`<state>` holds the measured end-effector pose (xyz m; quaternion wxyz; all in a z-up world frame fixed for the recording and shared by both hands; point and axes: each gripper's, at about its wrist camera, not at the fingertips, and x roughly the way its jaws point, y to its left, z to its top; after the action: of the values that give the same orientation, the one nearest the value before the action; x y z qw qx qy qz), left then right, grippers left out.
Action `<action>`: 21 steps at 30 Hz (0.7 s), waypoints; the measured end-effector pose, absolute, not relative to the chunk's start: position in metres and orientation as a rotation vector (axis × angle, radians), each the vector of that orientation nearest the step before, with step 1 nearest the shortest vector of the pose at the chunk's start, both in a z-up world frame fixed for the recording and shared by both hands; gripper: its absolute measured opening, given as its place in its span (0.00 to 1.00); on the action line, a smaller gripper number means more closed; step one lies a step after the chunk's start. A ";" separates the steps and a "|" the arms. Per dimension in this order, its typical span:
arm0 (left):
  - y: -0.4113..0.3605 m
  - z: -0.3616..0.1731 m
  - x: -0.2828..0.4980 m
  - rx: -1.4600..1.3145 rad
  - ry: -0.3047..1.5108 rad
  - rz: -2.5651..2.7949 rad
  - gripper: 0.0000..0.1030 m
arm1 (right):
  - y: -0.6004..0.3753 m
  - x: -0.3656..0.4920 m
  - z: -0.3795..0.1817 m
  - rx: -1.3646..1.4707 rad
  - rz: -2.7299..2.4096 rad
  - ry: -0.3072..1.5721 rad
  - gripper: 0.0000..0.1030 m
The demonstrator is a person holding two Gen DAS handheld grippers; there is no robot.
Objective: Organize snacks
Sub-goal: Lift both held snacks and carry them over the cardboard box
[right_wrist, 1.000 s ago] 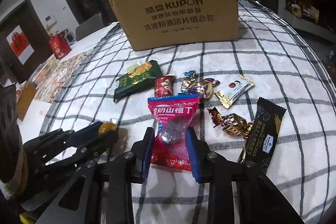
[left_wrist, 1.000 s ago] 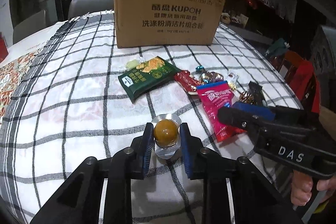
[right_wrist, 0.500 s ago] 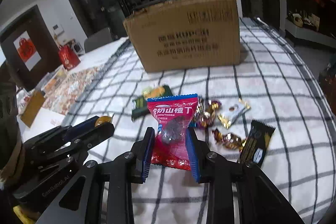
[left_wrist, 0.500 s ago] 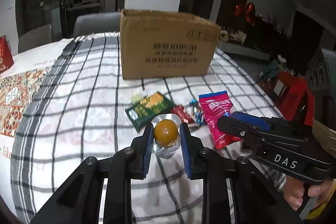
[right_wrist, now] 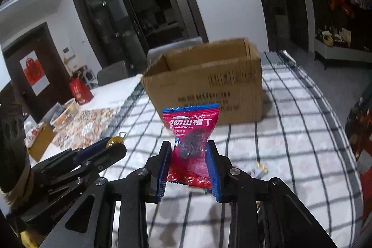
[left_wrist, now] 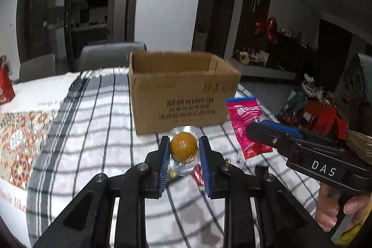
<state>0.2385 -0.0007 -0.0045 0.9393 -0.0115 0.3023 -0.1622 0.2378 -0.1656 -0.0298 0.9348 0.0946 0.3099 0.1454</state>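
My left gripper (left_wrist: 183, 152) is shut on a round amber sweet in a clear blister pack (left_wrist: 183, 147), held above the table. My right gripper (right_wrist: 188, 156) is shut on a red hawthorn snack packet (right_wrist: 191, 131), also lifted; the packet shows in the left wrist view (left_wrist: 247, 122) with the right gripper (left_wrist: 255, 129) at right. The left gripper (right_wrist: 114, 145) shows at left in the right wrist view. An open brown cardboard box (left_wrist: 183, 90) stands ahead of both grippers, also in the right wrist view (right_wrist: 207, 83).
The table has a black-and-white checked cloth (left_wrist: 97, 131). A few small wrapped sweets (right_wrist: 259, 170) lie on it below the grippers. Grey chairs (left_wrist: 111, 55) stand behind the box. A red bag (right_wrist: 79, 90) and a basket sit at the far left.
Both grippers have risen off the table with their snacks and moved toward the box. The snacks left on the cloth have dropped out of sight below.
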 end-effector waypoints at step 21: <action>-0.007 0.067 0.332 0.042 0.491 -0.316 0.25 | -0.172 0.326 0.037 0.132 0.285 0.534 0.31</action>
<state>0.3322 -0.0069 0.0670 0.9575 0.0209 0.2419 -0.1555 0.3262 -0.1716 0.0370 0.9524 0.0649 0.2628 0.1403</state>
